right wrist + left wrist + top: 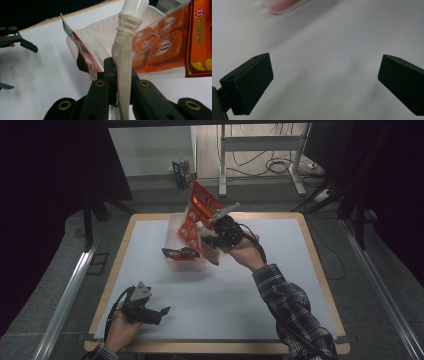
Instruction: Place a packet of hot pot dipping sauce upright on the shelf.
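A clear plastic bin point(176, 227) stands at the back middle of the white table. An orange-red snack bag point(197, 212) leans upright in it, and a small black-and-red packet point(180, 253) pokes over its front wall. My right gripper point(212, 237) hovers at the bin's right side, shut on a pale pouch with a white screw spout point(223, 212). In the right gripper view the pouch point(124, 62) is pinched between the jaws, its spout pointing up, with the bin point(100, 32) and the snack bag point(162, 45) behind. My left gripper point(159, 315) rests open at the front left.
The table's wooden rim point(215, 347) frames the white mat. In the left gripper view the jaws of the left gripper point(325, 82) stand wide over bare mat, with a corner of the bin point(284, 5) at the top. A metal desk frame point(260, 150) stands beyond the table.
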Motion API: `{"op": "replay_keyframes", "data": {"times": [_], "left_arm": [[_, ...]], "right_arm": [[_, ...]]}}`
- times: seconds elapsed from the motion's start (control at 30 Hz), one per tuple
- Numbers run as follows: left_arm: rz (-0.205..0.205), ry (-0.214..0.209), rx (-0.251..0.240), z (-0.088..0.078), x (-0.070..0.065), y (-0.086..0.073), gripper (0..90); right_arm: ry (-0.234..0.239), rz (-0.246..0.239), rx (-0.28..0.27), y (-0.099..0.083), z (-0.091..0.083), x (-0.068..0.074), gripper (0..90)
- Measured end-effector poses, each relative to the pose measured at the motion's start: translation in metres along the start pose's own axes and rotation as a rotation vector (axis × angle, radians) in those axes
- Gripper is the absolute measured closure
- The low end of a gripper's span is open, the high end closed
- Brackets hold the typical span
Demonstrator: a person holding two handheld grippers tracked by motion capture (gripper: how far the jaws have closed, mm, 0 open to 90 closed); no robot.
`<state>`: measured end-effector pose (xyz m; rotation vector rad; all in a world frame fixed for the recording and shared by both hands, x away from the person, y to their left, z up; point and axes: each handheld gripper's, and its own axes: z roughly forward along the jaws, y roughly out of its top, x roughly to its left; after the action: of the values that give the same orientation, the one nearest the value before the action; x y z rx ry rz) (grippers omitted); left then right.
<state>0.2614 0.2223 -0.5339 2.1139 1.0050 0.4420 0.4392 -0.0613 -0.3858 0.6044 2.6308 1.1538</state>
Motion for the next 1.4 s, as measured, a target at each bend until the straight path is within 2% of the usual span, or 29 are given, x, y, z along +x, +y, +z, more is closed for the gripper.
{"op": "replay_keyframes", "data": {"times": [0.13,0.27,0.43,0.53,0.87,0.93,1.03,1.3,1.4], "left_arm": [[0.003,-0.002,0.004,0.000,0.000,0.000,0.0],[0.004,-0.002,0.005,0.001,0.000,0.000,0.0],[0.003,-0.002,0.008,0.001,0.000,0.000,0.0],[0.004,-0.003,0.010,0.001,0.000,0.000,0.0],[0.004,-0.004,0.013,0.001,-0.001,0.000,0.0],[0.006,-0.004,0.014,0.001,-0.001,0.000,0.0],[0.007,-0.004,0.013,0.001,-0.001,-0.001,0.0],[0.008,-0.005,0.017,0.001,-0.001,-0.001,0.0],[0.008,-0.005,0.020,0.002,-0.001,-0.001,0.0]], "right_arm": [[-0.006,0.009,-0.011,0.000,0.005,-0.001,82.3],[0.001,0.020,-0.022,0.001,0.006,-0.002,87.1],[0.024,-0.018,-0.036,0.003,0.008,0.001,87.4],[0.032,-0.025,-0.038,0.006,0.011,0.002,87.4],[0.037,-0.004,-0.045,0.015,0.028,0.000,86.5],[0.027,-0.011,-0.035,0.018,0.030,0.001,85.0],[0.014,-0.017,-0.029,0.019,0.033,0.002,77.7],[0.004,-0.007,-0.015,0.014,0.037,-0.002,69.7],[0.008,0.007,-0.015,0.011,0.035,-0.004,69.4]]}}
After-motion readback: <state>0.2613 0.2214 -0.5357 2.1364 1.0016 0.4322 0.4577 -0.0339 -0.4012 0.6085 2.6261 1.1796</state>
